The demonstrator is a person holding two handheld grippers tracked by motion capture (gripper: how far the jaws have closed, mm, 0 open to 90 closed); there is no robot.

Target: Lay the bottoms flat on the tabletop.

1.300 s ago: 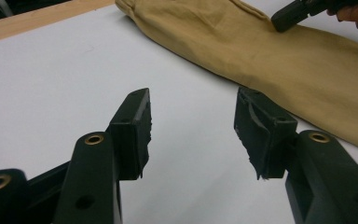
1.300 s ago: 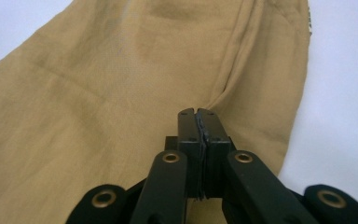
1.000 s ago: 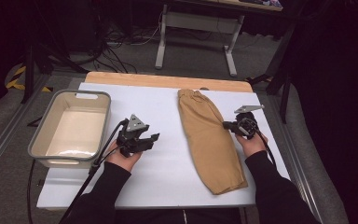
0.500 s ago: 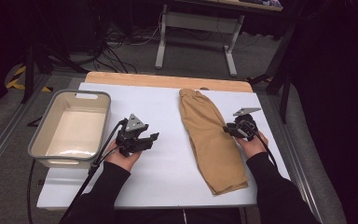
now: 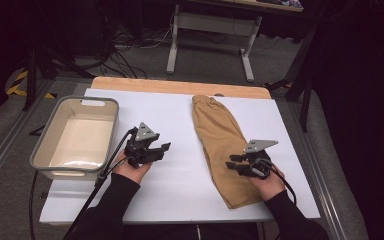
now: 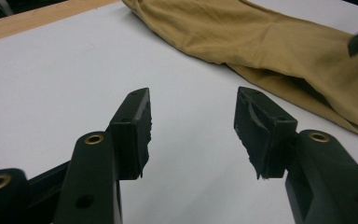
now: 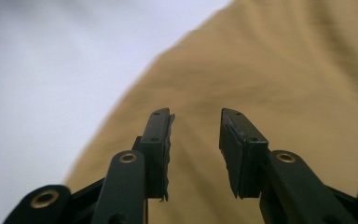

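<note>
A tan garment (image 5: 220, 140) lies folded lengthwise on the white table top (image 5: 180, 190), right of centre, with its waistband at the far end. My right gripper (image 5: 231, 165) hovers open over the garment's near part, and its jaws point left across the tan cloth (image 7: 270, 70). The right gripper (image 7: 196, 114) has a moderate gap with nothing between the pads. My left gripper (image 5: 164, 148) rests open over bare table, left of the garment and apart from it. In the left gripper view the gripper (image 6: 193, 95) is wide open and empty, with the garment (image 6: 270, 42) beyond it.
A grey bin (image 5: 42, 145) with a pale empty inside stands at the table's left edge, close to my left hand. A wooden strip (image 5: 180, 86) runs along the far edge. Table legs and cables lie on the floor beyond.
My right gripper has moved toward the person and slightly left, from beside the garment's middle to over its near part. The left gripper has stayed put.
</note>
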